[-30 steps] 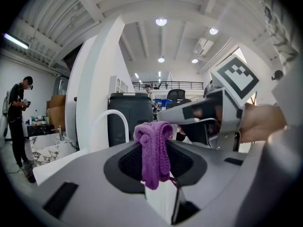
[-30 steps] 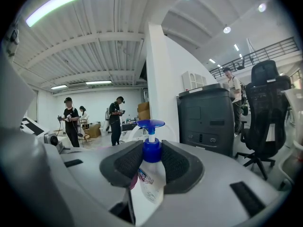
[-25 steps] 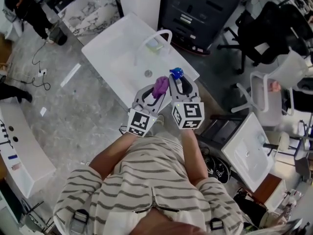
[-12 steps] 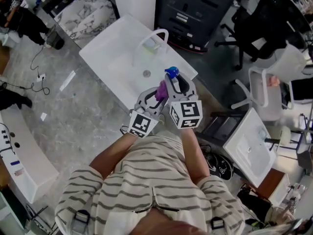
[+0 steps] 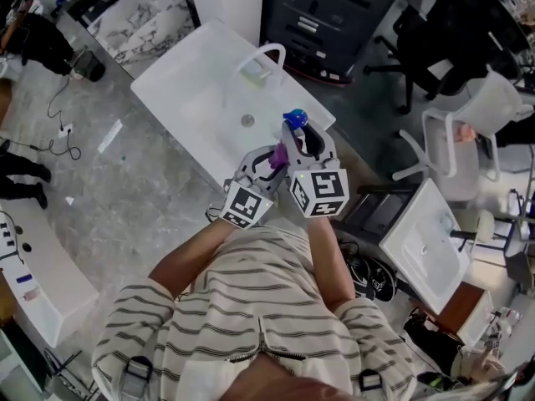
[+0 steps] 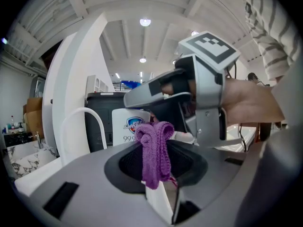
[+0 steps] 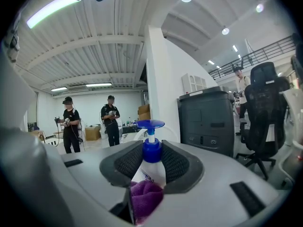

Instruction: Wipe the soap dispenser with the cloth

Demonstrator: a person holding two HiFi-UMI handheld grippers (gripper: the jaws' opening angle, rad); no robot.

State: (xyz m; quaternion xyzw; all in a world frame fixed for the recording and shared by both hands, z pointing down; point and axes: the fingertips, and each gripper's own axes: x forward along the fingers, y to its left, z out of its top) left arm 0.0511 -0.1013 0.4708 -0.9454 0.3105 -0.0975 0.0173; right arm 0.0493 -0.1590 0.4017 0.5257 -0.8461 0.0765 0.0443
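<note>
The soap dispenser, a white bottle with a blue pump, stands upright between the jaws of my right gripper, which is shut on it above the sink's near right corner. My left gripper is shut on a purple cloth, folded into a hanging wad. It comes in from the left and holds the cloth against the lower side of the bottle. In the left gripper view the right gripper fills the space just beyond the cloth. The bottle's base is hidden.
A white sink with an arched white faucet lies below and ahead of the grippers. A dark cabinet stands behind it, office chairs and a second sink to the right. Two people stand far off.
My left gripper has moved in toward the right one and turned slightly, bringing the cloth down against the bottle. The right gripper and the dispenser have stayed put.
</note>
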